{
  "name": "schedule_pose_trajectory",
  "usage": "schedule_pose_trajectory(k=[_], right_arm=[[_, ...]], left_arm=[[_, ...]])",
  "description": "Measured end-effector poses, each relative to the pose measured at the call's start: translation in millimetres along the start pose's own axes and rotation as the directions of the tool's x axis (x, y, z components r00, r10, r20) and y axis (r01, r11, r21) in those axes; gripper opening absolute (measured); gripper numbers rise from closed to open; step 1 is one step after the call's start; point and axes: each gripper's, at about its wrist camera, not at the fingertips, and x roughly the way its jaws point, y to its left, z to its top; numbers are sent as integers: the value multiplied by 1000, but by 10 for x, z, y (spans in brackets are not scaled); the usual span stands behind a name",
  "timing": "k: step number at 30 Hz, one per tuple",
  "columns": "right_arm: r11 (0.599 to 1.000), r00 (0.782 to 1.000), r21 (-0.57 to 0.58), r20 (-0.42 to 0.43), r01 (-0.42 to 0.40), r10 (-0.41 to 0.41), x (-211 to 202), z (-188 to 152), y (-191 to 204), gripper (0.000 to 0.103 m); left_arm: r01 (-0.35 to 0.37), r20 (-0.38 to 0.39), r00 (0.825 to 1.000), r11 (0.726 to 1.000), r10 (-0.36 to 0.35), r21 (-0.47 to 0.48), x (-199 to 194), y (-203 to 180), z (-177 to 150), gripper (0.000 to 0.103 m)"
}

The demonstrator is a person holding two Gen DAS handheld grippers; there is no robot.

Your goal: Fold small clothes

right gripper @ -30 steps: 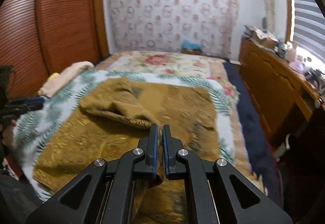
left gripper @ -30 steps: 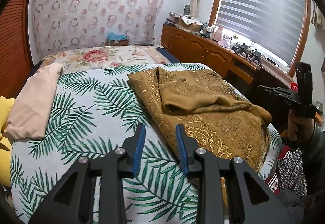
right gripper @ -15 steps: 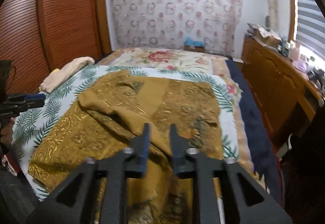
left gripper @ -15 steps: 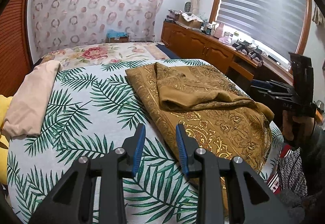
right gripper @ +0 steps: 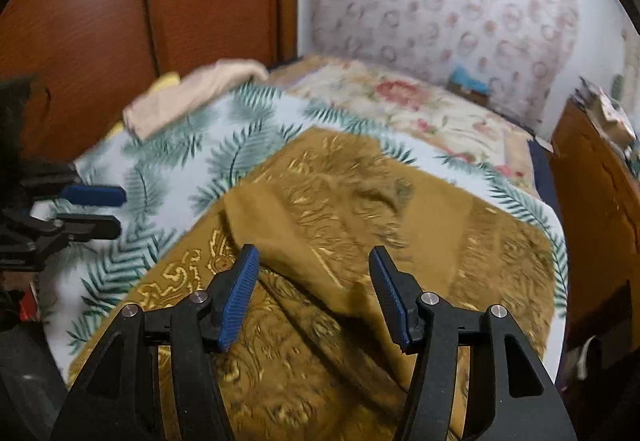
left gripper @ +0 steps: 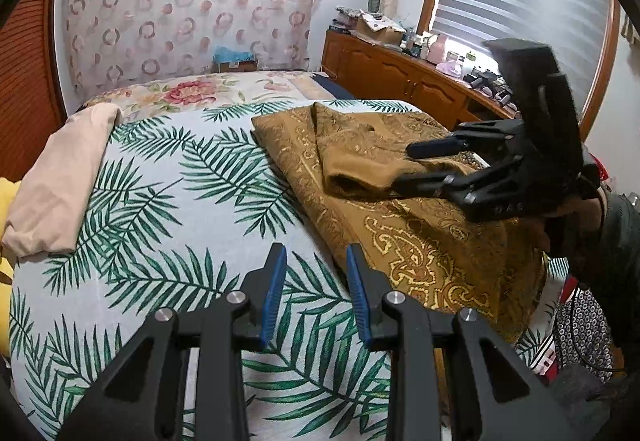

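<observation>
A golden-brown cloth with a paisley pattern (left gripper: pixel 400 237) (right gripper: pixel 320 201) lies on the right half of the bed, one part folded over itself. My right gripper (right gripper: pixel 314 257) (left gripper: pixel 424 165) hovers just over that folded flap. Its jaws are opening, and the cloth lies below the gap with neither pad pressing on it. A hand in a dark sleeve holds it. My left gripper (left gripper: pixel 316 261) (right gripper: pixel 108 211) stands open over the palm-leaf bedspread (left gripper: pixel 160 201), just left of the cloth's near edge, with nothing between its fingers.
A folded beige cloth (left gripper: pixel 60 181) (right gripper: pixel 192 93) lies along the bed's left side, with something yellow beside it. A wooden dresser (left gripper: pixel 400 81) with clutter runs under the window on the right. Wooden wardrobe doors (right gripper: pixel 100 21) stand to the left.
My right gripper let go of the cloth, its jaws spread wide, and it swung leftward over the folded flap. The left gripper has stayed about where it was.
</observation>
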Motion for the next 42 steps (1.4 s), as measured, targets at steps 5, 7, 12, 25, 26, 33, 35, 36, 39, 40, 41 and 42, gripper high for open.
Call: schedule_pose_trajectory(k=[5, 7, 12, 25, 26, 33, 35, 36, 39, 40, 41, 42], right_arm=[[997, 996, -70, -93, -14, 7, 263, -15, 127, 58], [996, 994, -84, -111, 2, -12, 317, -29, 119, 58], [998, 996, -57, -91, -5, 0, 262, -37, -29, 10], [949, 963, 205, 76, 238, -258, -338, 210, -1175, 4], [933, 955, 231, 50, 275, -294, -288, 189, -1285, 4], [913, 962, 313, -7, 261, -272, -265, -149, -1500, 45], [922, 969, 304, -15, 239, -246, -313, -261, -1416, 50], [927, 973, 300, -25, 225, -228, -337, -351, -1354, 50], [932, 982, 308, -55, 191, -182, -375, -563, -1213, 50], [933, 984, 311, -55, 179, -171, -407, -624, -1180, 50], [934, 986, 317, -58, 165, -155, -429, -694, -1136, 50], [934, 988, 322, -61, 155, -143, -444, -747, -1105, 50]], left_arm=[[2, -1, 1000, 1000, -2, -4, -2, 10, -10, 29], [4, -1, 1000, 1000, -4, -1, -5, 2, -16, 29], [10, -5, 1000, 1000, -10, 4, 5, -29, -33, 29], [33, -10, 999, 999, -33, 22, 24, -150, -36, 29], [33, -12, 999, 999, -33, 24, 28, -151, -38, 29], [34, -13, 999, 999, -34, 22, 30, -162, -39, 29], [37, -13, 999, 999, -37, 23, 30, -167, -41, 29], [38, -12, 999, 999, -38, 25, 31, -173, -44, 29], [40, -14, 999, 999, -40, 26, 52, -199, -35, 29], [42, -16, 999, 999, -41, 27, 62, -213, -30, 29], [44, -17, 999, 999, -43, 27, 74, -222, -27, 29], [47, -18, 999, 998, -47, 29, 86, -232, -25, 29]])
